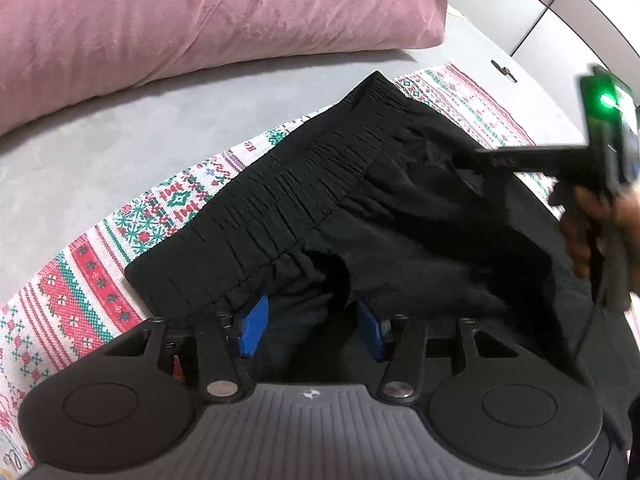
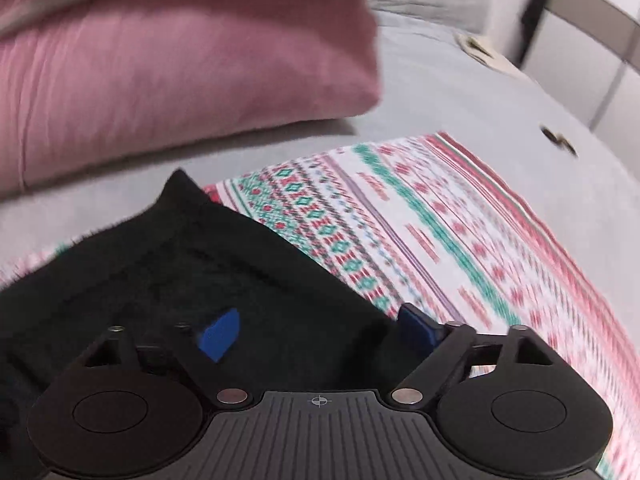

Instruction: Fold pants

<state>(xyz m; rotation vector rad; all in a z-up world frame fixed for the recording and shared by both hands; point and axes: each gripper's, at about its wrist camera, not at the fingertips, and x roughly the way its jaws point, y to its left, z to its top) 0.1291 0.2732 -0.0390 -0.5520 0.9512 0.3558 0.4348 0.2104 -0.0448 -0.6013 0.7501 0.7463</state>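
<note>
Left claw (image 1: 308,330) hangs open over the black pants (image 1: 380,208), blue pads (image 1: 253,330) spread, dark cloth between them but neither pad visibly pressing on it. Right claw (image 2: 316,334) is open too, one pad over the pants (image 2: 180,280), the other at the cloth's edge next to the patterned blanket (image 2: 460,240); nothing pinched there that I can see, and that view is motion-blurred.

Big to small: grey bed sheet (image 1: 100,152), pink pillow (image 1: 180,20) at the back, patterned blanket (image 1: 80,280) spread on the sheet, pants bunched on the blanket. Elastic waistband (image 1: 288,200) runs diagonally, facing the pillow side. Fabric below it is rumpled, with a deep crease near the left claw. In the left view, the right claw's body (image 1: 600,140) shows at the right edge with a green light, a hand (image 1: 592,232) gripping its handle. Small dark object (image 1: 504,70) on the sheet, well apart; can't identify it.

Judgement: step in hand looks like getting a grip on the garment to flatten or fold it; no fold looks complete. To do it well, each claw should bite one clean edge, not a wad from the middle. The left one is best placed at the waistband corner, the right at the opposite side. Pull lightly apart to take out the rumples before folding over. Avoid catching the blanket underneath with the pads.
</note>
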